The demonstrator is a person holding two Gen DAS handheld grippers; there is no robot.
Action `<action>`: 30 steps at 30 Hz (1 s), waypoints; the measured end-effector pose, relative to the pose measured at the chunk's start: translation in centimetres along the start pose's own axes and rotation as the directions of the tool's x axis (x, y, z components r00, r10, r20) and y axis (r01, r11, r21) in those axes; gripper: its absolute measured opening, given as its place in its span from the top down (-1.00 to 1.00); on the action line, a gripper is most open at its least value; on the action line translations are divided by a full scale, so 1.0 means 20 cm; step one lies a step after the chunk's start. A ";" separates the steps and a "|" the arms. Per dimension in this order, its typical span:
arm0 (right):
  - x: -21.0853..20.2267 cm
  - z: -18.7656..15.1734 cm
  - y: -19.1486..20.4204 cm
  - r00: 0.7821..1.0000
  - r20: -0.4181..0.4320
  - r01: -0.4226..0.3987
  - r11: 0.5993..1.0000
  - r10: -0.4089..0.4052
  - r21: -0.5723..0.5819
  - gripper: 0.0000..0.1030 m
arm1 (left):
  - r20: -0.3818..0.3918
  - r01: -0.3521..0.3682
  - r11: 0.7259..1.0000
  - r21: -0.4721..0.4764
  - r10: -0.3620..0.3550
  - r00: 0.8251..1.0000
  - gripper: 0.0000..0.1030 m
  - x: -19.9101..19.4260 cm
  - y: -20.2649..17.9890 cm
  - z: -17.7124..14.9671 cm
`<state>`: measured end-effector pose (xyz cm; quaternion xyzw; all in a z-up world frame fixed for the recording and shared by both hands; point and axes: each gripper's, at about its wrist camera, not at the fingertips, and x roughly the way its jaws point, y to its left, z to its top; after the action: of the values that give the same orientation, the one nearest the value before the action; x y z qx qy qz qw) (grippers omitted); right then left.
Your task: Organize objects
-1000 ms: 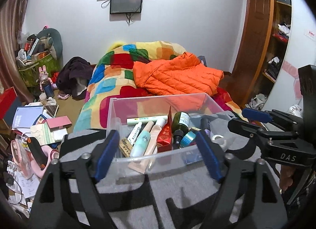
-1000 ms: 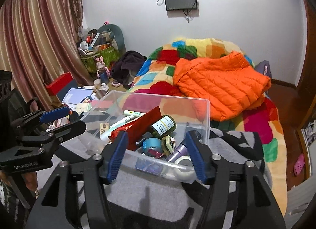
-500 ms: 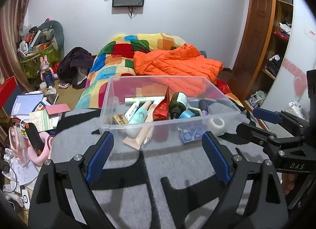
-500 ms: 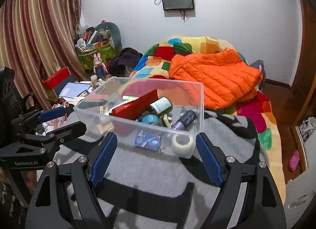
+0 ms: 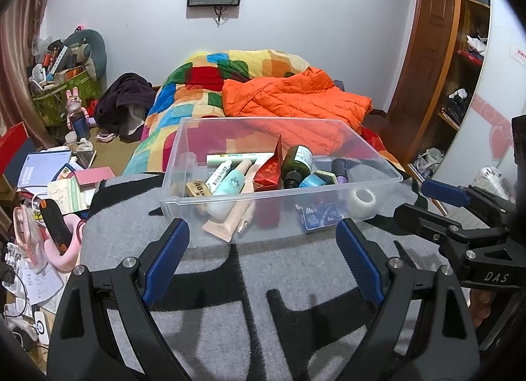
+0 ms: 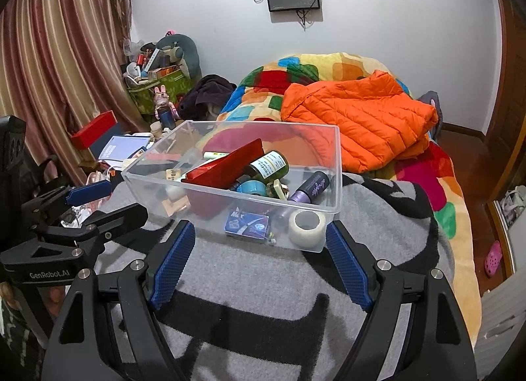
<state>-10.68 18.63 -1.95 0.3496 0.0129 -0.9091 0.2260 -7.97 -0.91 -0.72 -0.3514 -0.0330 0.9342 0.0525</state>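
A clear plastic bin [image 5: 184, 150] [image 6: 338, 164] stands on a grey and black blanket [image 5: 250, 321] [image 6: 263, 325]. It holds several toiletries: a green bottle [image 5: 297, 162] [image 6: 268, 165], a red pouch [image 5: 271, 172] [image 6: 227, 164], tubes [image 5: 227, 183], a purple bottle [image 6: 310, 188], a blue card [image 6: 248, 221] and a tape roll [image 5: 361, 201] [image 6: 307, 224]. My left gripper [image 5: 263, 239] is open and empty just short of the bin's near wall. My right gripper [image 6: 259, 242] is open and empty, also just before the bin.
An orange jacket [image 5: 296, 98] [image 6: 361, 117] lies on a colourful quilt [image 5: 203, 85] behind the bin. Books, boxes and clutter [image 5: 49, 190] crowd the floor at the left. A wooden shelf unit [image 5: 466, 52] stands at the right.
Both grippers have drawn back from the bin and opened wider. The bin now stands free on the blanket, farther ahead of both.
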 end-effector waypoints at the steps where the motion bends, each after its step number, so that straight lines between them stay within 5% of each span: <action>1: 0.00 0.00 0.00 1.000 0.000 0.000 1.000 0.000 0.000 -0.54 | 0.000 0.001 1.000 0.001 -0.001 1.000 -0.78 0.00 0.00 0.00; 30: 0.00 0.02 0.01 1.000 0.009 -0.003 1.000 0.003 0.015 -0.55 | -0.007 -0.003 1.000 0.003 0.003 1.000 -0.86 -0.01 0.00 0.01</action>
<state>-10.78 18.41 -1.61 0.3472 0.0044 -0.9105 0.2246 -7.94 -0.95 -0.41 -0.3545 -0.0311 0.9331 0.0517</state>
